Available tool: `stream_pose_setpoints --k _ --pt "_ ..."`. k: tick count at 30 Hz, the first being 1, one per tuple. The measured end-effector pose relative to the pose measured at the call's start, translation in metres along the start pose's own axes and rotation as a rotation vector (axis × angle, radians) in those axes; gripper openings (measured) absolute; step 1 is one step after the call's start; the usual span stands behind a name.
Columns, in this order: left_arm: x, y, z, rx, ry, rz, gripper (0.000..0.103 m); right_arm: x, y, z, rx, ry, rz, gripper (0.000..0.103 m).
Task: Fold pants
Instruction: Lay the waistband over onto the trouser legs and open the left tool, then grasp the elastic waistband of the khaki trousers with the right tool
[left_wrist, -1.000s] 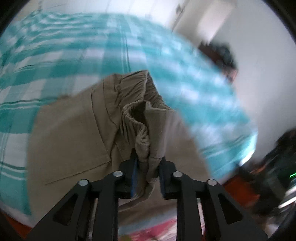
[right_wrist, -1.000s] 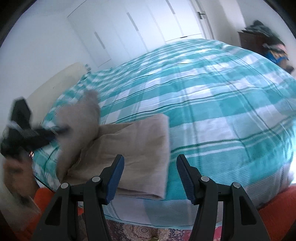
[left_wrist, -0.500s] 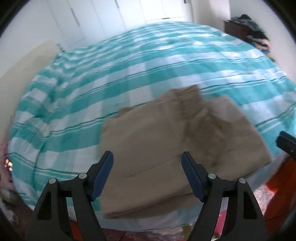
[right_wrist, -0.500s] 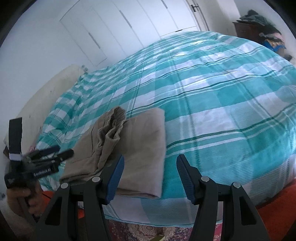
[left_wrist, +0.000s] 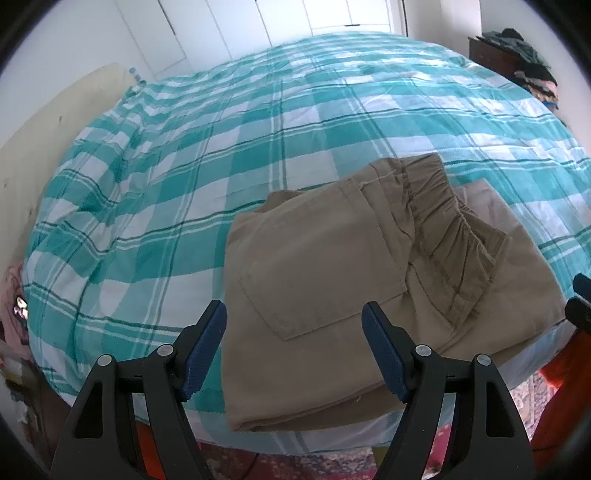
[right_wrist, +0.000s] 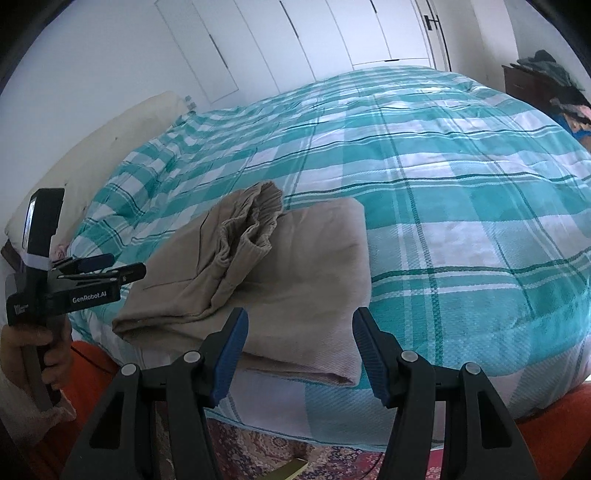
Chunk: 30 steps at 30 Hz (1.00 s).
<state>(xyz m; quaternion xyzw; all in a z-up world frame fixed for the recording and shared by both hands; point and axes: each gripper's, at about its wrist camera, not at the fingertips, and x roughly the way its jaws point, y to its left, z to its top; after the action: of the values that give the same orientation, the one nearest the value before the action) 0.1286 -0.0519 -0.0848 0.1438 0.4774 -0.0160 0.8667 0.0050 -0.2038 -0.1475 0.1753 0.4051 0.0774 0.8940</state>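
Both the left gripper (left_wrist: 293, 350) and the right gripper (right_wrist: 297, 354) hang with jaws spread and empty above the near bed edge, where the khaki pants (left_wrist: 354, 280) lie folded on the teal plaid bedspread (left_wrist: 207, 147). Folding looks essentially finished; next, perhaps flattening the puckered waistband (right_wrist: 255, 225). Only the left view shows the back pocket (left_wrist: 314, 273); only the right view shows the waistband standing up from the stack.

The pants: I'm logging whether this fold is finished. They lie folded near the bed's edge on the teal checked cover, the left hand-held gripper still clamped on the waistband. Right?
Not quite. The left hand-held gripper is open and holds nothing, as the left wrist view shows. The rest stands: the pants lie folded near the bed's edge on the teal checked cover.
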Motion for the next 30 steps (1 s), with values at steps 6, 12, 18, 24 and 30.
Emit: stream_pose_setpoints --k 6,12,18,24,30 --pt "0.013 0.039 -0.006 -0.100 0.020 0.018 0.078 0.008 0.023 0.007 -0.049 0.042 0.115 0.059" --pt "0.036 0.083 -0.025 -0.200 0.069 0.076 0.077 0.035 0.066 0.030 -0.179 0.097 0.217 0.059" --pt "0.049 0.090 -0.047 -0.228 0.106 0.025 0.077 0.074 0.080 0.057 -0.218 0.132 0.193 0.059" --pt "0.043 0.085 -0.044 -0.218 0.084 -0.016 0.077 0.121 0.083 0.072 -0.315 0.293 0.177 0.015" --pt "0.018 0.069 -0.039 -0.180 -0.002 -0.095 0.076 0.091 0.078 0.091 -0.335 0.245 0.167 0.008"
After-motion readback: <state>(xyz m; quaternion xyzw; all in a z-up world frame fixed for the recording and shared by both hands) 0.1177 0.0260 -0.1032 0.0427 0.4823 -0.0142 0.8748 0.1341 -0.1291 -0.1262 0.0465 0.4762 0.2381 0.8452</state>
